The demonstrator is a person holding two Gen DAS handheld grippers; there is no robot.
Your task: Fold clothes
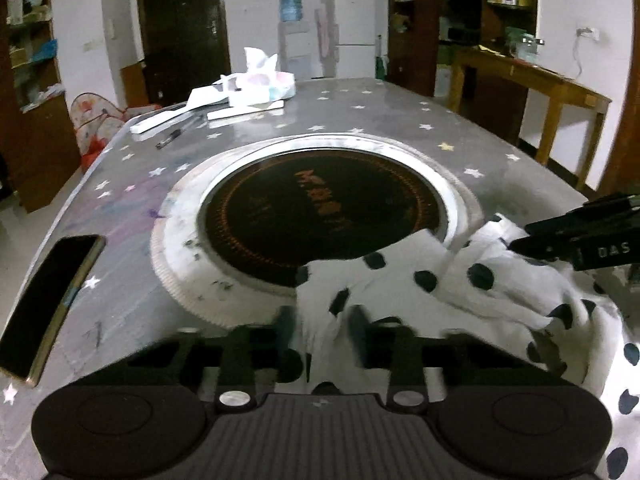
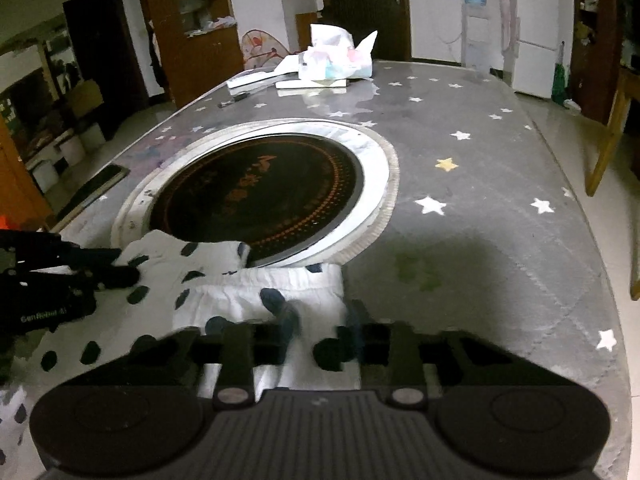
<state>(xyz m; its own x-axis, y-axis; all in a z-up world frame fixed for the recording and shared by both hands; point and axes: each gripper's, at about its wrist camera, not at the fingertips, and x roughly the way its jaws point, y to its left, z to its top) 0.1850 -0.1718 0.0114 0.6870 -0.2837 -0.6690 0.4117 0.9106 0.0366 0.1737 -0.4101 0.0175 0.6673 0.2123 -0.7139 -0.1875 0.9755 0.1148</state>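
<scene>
I've got the white garment with dark polka dots (image 1: pixel 452 280) bunched on the near side of the star-patterned grey table (image 2: pixel 480 216), one edge draped over the rim of the round black hob (image 1: pixel 320 208) set into it. My left gripper (image 1: pixel 320 320) is clenched on a fold of it, and my right gripper (image 2: pixel 316 324) looks pinched on the waistband edge too, though blur makes that hard to confirm. A phone (image 1: pixel 48 304) lies off to the left.

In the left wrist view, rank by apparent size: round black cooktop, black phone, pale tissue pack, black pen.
1. Round black cooktop.
2. Black phone, though nearness to the camera enlarges it.
3. Pale tissue pack, far off.
4. Black pen.
</scene>
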